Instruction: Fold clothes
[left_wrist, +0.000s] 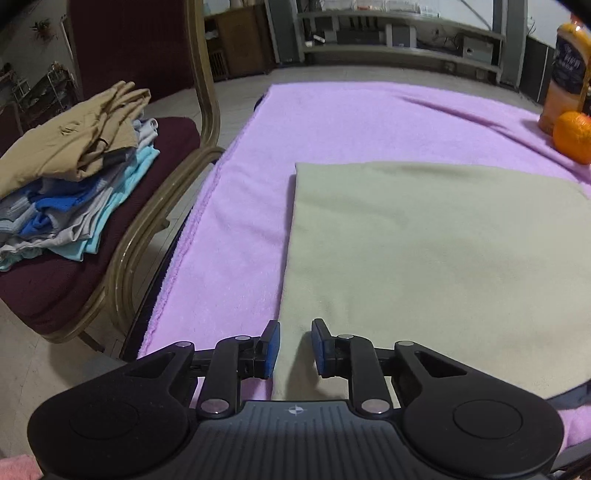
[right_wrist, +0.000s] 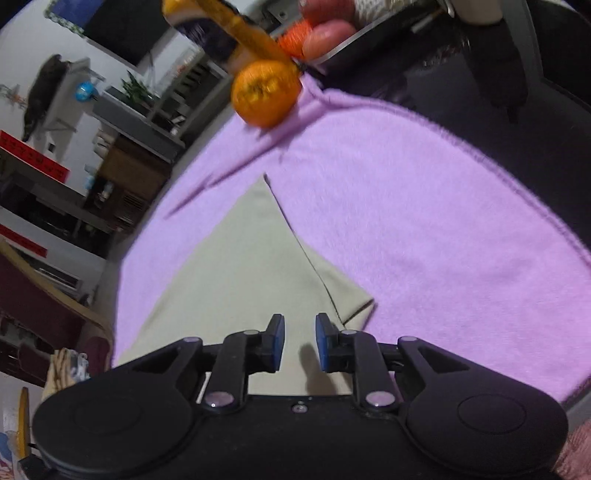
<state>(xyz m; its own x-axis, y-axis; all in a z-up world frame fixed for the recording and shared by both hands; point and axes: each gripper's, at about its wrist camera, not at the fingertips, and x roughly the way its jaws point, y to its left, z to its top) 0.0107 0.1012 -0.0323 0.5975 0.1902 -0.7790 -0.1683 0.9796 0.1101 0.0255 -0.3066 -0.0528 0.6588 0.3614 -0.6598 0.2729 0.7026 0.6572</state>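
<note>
The beige garment (left_wrist: 424, 258) lay flat and smooth on the lilac blanket (left_wrist: 332, 118) that covered the tabletop, folded into a neat rectangle with straight edges and hardly a crease. In the left wrist view it stretched ahead and to the right of the left hand-held gripper (left_wrist: 295, 349), its left edge running straight away from just in front of the left pad, and its near edge passing under the fingertips. That gripper's blue pads stood slightly apart with a narrow gap between them and nothing pinched; the cloth showed through the gap, below them. In the right wrist view the same beige garment (right_wrist: 243, 280) tapered away ahead of the right hand-held gripper (right_wrist: 300, 341), and a folded layer with a dark seam line ended in a corner just right of the right pad. Its jaws were likewise narrowly parted and empty above the fabric. Far ahead of that gripper an orange (right_wrist: 266, 93) sat on the blanket beside an orange bottle (right_wrist: 221, 33). To the left of the left gripper, a chair (left_wrist: 155, 206) carried a stack of folded clothes (left_wrist: 74, 173), tan on top and blues and greys beneath.
</note>
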